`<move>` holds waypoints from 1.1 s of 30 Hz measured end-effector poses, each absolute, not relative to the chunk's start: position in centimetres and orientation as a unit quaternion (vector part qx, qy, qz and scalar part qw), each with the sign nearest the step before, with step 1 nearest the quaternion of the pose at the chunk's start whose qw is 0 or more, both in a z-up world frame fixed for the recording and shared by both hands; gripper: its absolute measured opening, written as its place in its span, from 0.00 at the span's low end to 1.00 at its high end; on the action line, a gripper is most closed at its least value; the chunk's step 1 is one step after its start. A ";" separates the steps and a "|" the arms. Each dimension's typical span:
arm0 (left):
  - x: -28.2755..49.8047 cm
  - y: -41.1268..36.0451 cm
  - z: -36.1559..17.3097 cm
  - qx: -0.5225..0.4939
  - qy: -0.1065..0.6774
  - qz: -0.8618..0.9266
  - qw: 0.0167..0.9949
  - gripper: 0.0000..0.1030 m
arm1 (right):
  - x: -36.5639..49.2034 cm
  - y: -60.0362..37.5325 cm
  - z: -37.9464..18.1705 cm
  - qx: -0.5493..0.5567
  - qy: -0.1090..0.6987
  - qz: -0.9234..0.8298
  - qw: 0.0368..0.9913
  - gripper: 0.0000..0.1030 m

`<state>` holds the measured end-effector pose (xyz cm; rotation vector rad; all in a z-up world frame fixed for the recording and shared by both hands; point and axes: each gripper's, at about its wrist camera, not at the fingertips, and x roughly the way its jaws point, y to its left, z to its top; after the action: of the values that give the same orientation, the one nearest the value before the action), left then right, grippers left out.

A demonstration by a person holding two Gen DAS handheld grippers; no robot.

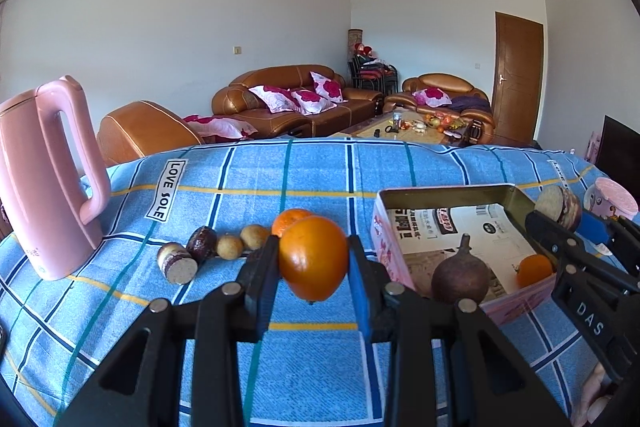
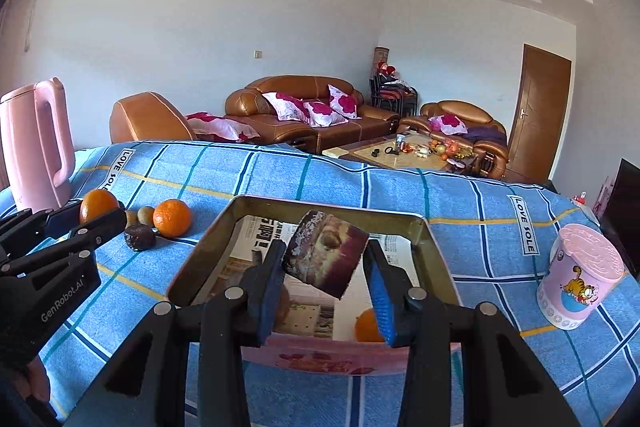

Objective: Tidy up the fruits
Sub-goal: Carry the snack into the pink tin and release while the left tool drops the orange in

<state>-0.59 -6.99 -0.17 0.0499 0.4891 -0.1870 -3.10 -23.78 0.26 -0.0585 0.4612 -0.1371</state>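
My left gripper (image 1: 313, 259) is shut on an orange (image 1: 313, 257), held above the blue checked cloth, left of the pink tin box (image 1: 384, 239). My right gripper (image 2: 326, 263) holds a cut purple fruit piece (image 2: 324, 257) over the open box (image 2: 208, 251); the piece touches the left finger, with a small gap at the right pad. The box, lined with newspaper, holds a dark round fruit (image 1: 460, 277) and a small orange (image 1: 534, 269). On the cloth lie another orange (image 1: 288, 219), two brownish fruits (image 1: 242, 243), a dark fruit (image 1: 202, 243) and a cut piece (image 1: 178, 263).
A pink kettle (image 1: 44, 179) stands at the cloth's left edge. A pink cartoon can (image 2: 580, 287) stands right of the box. Sofas and a coffee table are beyond the table's far edge.
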 end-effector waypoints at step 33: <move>3.2 -19.2 -0.9 0.043 0.290 -0.190 0.937 0.33 | 1.5 -32.4 -0.6 0.030 0.283 -0.091 0.954 0.41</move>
<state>3.22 -19.21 -0.95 0.0880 0.5932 -0.3876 1.55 -32.42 -0.56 0.0608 0.5749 -0.1845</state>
